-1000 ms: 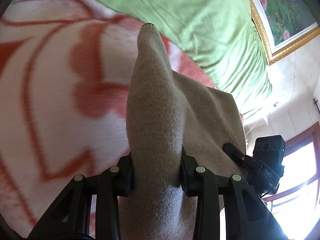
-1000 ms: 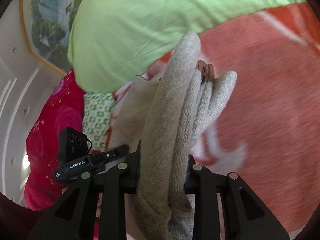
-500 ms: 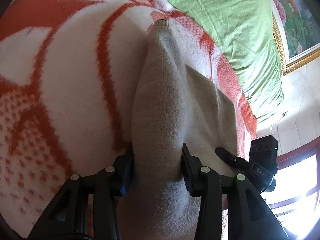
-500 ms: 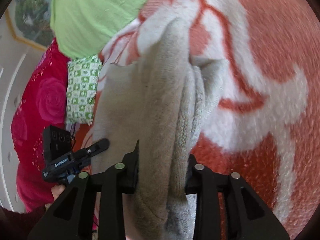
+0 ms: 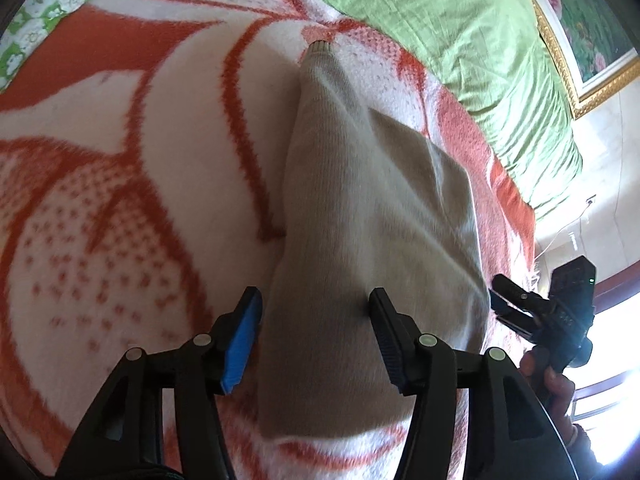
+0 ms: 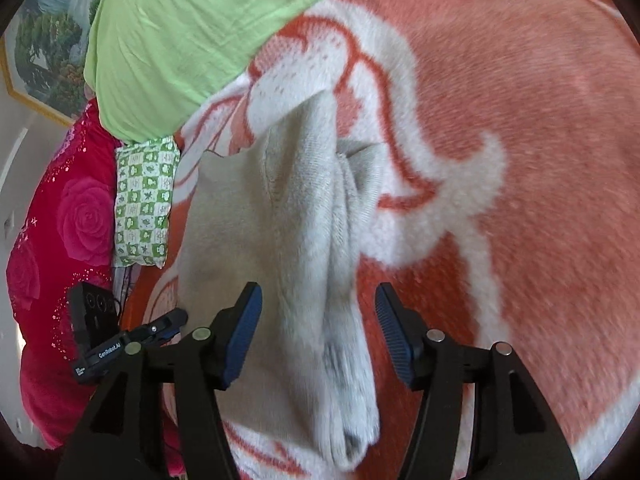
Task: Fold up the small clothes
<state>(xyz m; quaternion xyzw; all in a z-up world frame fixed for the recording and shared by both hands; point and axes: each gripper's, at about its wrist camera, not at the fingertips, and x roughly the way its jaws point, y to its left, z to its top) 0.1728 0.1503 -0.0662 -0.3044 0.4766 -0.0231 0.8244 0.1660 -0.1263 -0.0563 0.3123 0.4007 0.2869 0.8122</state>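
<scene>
On the left, the left tongs (image 5: 316, 320) stand wide open around one beige sweater (image 5: 360, 220), gripping nothing. The sweater lies on the red and white blanket (image 5: 120, 160), with a sleeve laid along its body. On the right, the right tongs (image 6: 318, 320) are open too, their pads clear of the cloth. One fold seems done; I judge the thick edge (image 6: 344, 380) needs smoothing and another fold. I count one sweater, one blanket, two tongs.

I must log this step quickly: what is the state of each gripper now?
Left gripper: open, fingers on both sides of the sweater, holding nothing.
Right gripper: open, the sweater lies loose between its fingers.
</scene>
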